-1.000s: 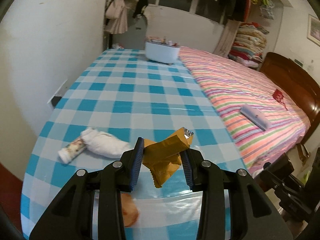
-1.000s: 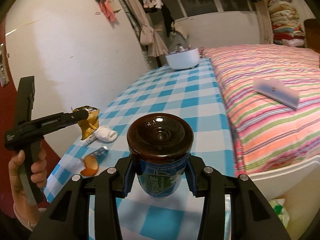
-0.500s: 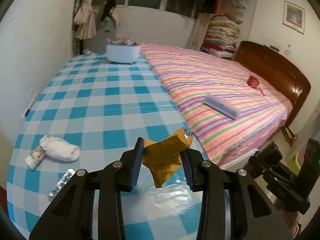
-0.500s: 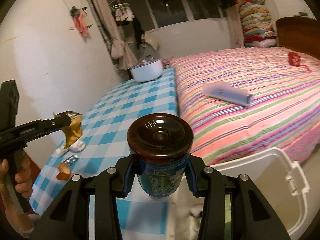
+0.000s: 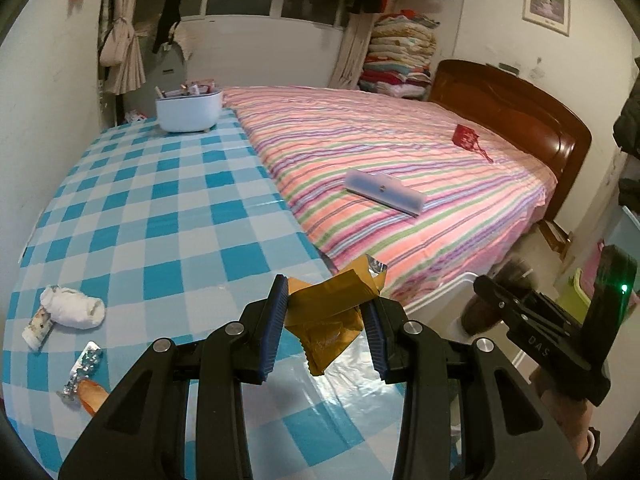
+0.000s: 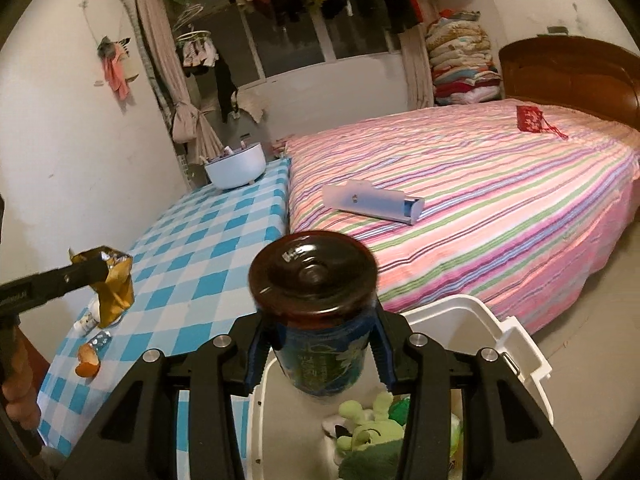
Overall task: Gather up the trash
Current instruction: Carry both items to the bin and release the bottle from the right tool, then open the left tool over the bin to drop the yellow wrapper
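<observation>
My left gripper (image 5: 326, 294) is shut on a crumpled golden snack wrapper (image 5: 328, 330), held above the near right corner of the blue checked table (image 5: 168, 216). In the right wrist view it (image 6: 102, 272) comes in from the left with the wrapper (image 6: 116, 286). My right gripper (image 6: 320, 326) hangs over the white bin (image 6: 500, 334), its jaws opening. A brown-capped bottle (image 6: 312, 276) with a blue label stands blurred and tilted between them, the pads just off its sides. The bin holds green trash (image 6: 368, 428).
On the table's near left lie a white tissue wad (image 5: 74, 308), a small tube (image 5: 36, 326), a foil blister strip (image 5: 86, 364) and orange peel (image 5: 92, 396). A white bowl (image 5: 188, 110) stands at the far end. The striped bed (image 5: 400, 152) borders the table's right side.
Both grippers have swung right, from over the table toward the bin. The right jaws have parted from the bottle, which now tilts and blurs. The left still grips the wrapper.
</observation>
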Tool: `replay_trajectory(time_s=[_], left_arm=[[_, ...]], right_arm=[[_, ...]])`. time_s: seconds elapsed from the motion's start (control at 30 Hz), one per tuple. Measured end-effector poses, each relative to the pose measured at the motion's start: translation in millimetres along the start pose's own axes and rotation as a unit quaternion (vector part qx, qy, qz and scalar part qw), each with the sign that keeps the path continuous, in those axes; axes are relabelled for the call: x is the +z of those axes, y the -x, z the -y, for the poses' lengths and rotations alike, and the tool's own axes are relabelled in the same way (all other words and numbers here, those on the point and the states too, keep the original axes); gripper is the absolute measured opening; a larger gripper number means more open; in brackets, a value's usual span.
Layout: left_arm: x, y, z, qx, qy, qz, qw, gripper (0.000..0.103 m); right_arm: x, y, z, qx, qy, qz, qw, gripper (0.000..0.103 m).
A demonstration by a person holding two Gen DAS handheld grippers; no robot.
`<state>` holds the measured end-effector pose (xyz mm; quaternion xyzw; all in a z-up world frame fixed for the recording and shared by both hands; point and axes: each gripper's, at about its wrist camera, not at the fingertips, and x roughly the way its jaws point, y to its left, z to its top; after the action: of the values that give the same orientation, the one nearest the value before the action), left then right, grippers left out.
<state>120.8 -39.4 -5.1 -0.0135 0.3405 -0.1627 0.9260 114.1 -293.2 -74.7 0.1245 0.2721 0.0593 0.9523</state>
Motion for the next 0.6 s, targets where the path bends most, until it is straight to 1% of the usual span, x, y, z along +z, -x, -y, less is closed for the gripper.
replay_trajectory(time_s=[0.07, 0.1, 0.2, 0.3, 0.4, 0.5, 0.6], left_arm=[[-0.4, -0.5, 4.9, -0.004, -0.003, -0.001, 1.0000, 0.036], [-0.5, -0.7, 8.4, -0.007, -0.005, -0.002, 1.0000, 0.036], [-1.0, -1.1, 16.5, -0.019, -0.008, -0.005, 0.9998, 0.036], [-1.0, -2.4, 26.7, -0.036, -0.011, -0.008, 0.9993, 0.036], [-2.7, -2.7, 42.6, -0.055, -0.021, -0.009, 0.9982, 0.036], [-6.0, -6.1, 58.6, -0.071, -0.032, -0.015, 0.9969, 0.036], [-10.5, -14.2, 77.5, -0.087, -0.043, -0.025, 0.9949, 0.036]], right_arm=[[1.4, 4.0, 4.6, -0.001, -0.009, 0.010, 1.000, 0.059], [2.5, 7.7, 7.5, -0.006, -0.015, 0.019, 1.000, 0.061], [3.9, 13.9, 13.1, -0.008, -0.027, 0.032, 0.999, 0.061], [5.9, 22.4, 25.3, -0.014, -0.052, 0.051, 0.997, 0.061], [9.0, 38.5, 46.2, -0.023, -0.096, 0.087, 0.991, 0.061], [10.8, 49.5, 62.1, -0.026, -0.127, 0.110, 0.985, 0.061], [11.1, 55.5, 72.5, -0.030, -0.145, 0.122, 0.981, 0.061]])
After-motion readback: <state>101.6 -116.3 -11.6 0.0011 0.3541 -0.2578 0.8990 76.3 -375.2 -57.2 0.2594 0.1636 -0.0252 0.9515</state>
